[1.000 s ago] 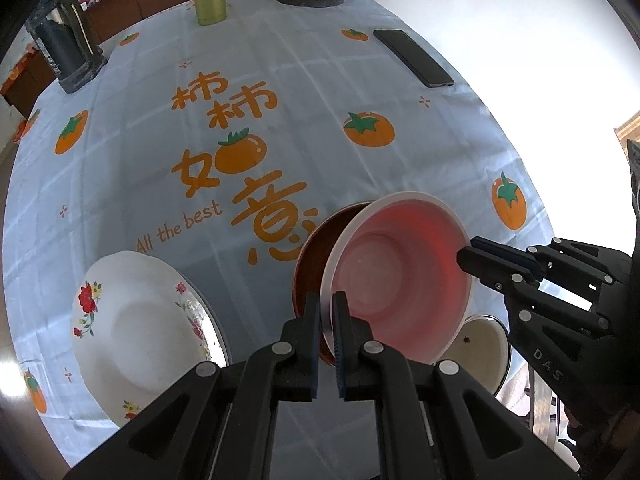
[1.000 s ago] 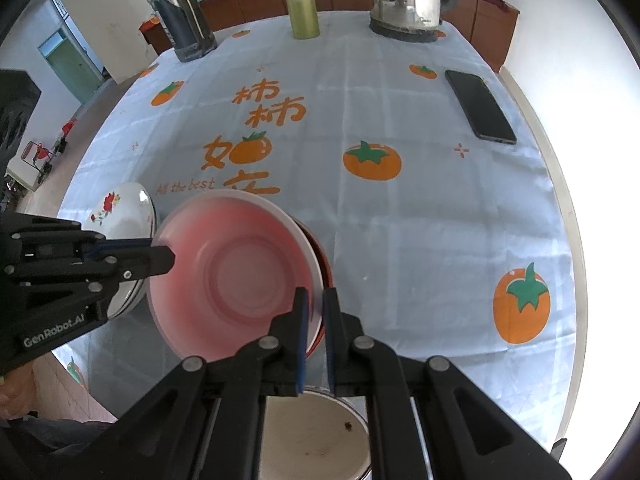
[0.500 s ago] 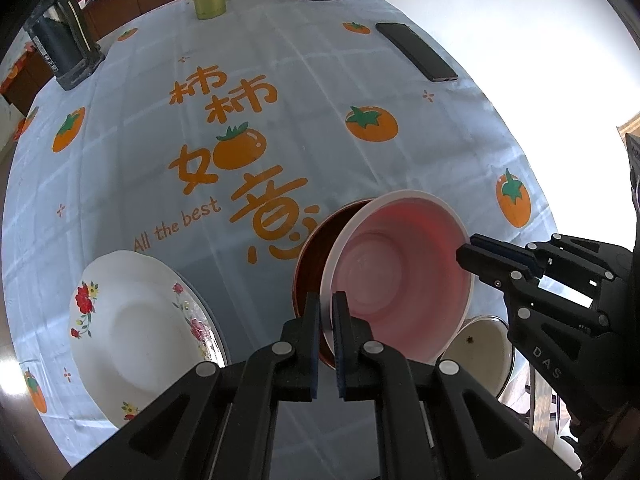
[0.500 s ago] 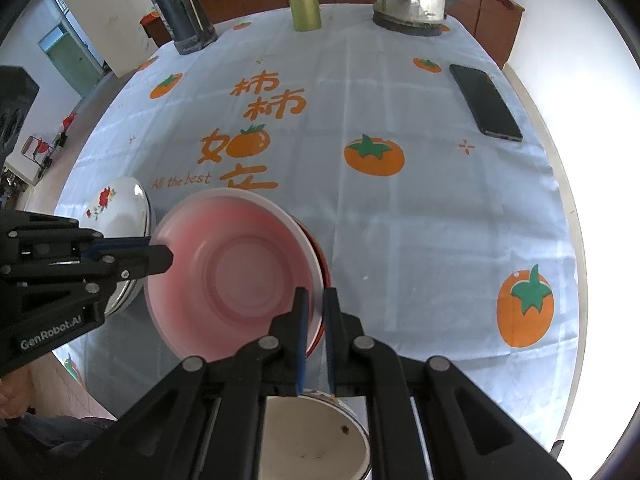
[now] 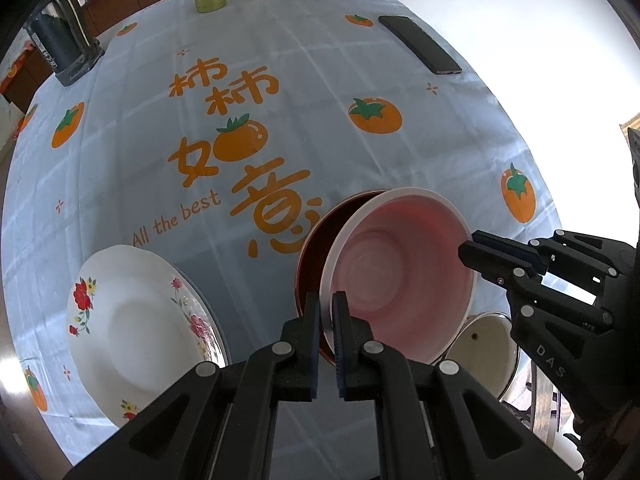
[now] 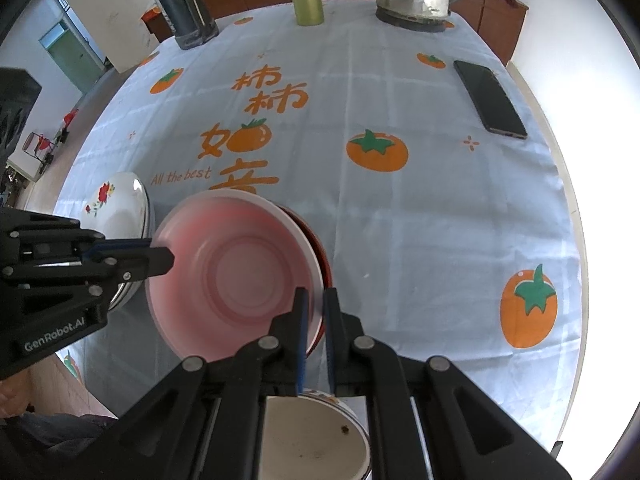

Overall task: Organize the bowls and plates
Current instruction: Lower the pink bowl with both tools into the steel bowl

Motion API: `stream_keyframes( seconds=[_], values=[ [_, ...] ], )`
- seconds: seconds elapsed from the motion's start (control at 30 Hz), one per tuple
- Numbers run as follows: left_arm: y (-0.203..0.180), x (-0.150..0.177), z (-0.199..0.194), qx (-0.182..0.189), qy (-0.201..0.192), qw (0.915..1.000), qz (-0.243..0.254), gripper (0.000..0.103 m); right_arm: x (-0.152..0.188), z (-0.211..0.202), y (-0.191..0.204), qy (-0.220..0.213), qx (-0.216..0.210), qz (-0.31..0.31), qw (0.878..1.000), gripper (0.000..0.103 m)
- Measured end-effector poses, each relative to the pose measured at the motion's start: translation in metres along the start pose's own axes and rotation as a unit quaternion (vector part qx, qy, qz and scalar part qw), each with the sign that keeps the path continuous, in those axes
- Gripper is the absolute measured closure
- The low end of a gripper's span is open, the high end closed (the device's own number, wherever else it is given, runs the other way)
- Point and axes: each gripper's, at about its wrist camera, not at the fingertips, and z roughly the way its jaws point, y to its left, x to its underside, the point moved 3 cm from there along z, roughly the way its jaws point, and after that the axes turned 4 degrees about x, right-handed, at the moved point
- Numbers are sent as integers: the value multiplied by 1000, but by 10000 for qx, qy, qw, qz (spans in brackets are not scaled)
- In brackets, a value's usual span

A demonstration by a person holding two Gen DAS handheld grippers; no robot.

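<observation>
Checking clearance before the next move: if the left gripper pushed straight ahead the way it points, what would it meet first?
The left gripper is already clamped on the pink bowl rim; straight ahead lies that bowl's wall, probably.

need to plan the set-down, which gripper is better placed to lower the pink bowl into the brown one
Left, by a small margin. Both grippers pinch the pink bowl's rim, but the left gripper grips the edge beside the brown bowl; the right gripper holds the far side.

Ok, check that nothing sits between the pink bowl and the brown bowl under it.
Nothing visible does. The pink bowl, pinched at opposite rims by the left gripper and right gripper, hangs tilted just above the brown bowl, whose visible part looks bare.
</observation>
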Motion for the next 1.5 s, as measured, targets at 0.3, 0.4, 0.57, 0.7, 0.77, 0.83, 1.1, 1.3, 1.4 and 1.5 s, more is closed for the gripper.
stream_keyframes(
  seconds=[0.3,0.4,0.57,0.7,0.77,0.83,1.1,1.3,1.4,1.5],
  values=[
    [3,1,2,-21,36,10000,-14,96,0,4,2,53,-14,-26,10000,96],
    [3,2,4,-15,46,10000,-16,96,0,4,3,69,-13,-42,10000,96],
    [4,3,6,2,83,10000,-33,96,-1,5,4,110,-14,-63,9999,96],
    [4,4,8,-5,108,9999,-31,96,0,6,3,133,-17,-73,9999,96],
    [5,4,9,-4,121,9999,-38,96,0,7,3,138,-15,-75,9999,96],
    [5,4,10,-6,130,9999,-45,95,0,7,3,140,-16,-79,9999,96],
    [6,5,11,11,131,9999,-71,95,-1,8,5,159,-15,-115,9998,95],
    [6,5,11,19,116,9999,-79,95,-1,9,6,172,-14,-138,9998,95],
    [7,5,10,9,99,9999,-68,95,-1,9,6,174,-17,-141,9997,95],
    [8,5,9,1,86,9999,-64,95,-2,10,7,183,-12,-168,9997,95]
  ],
)
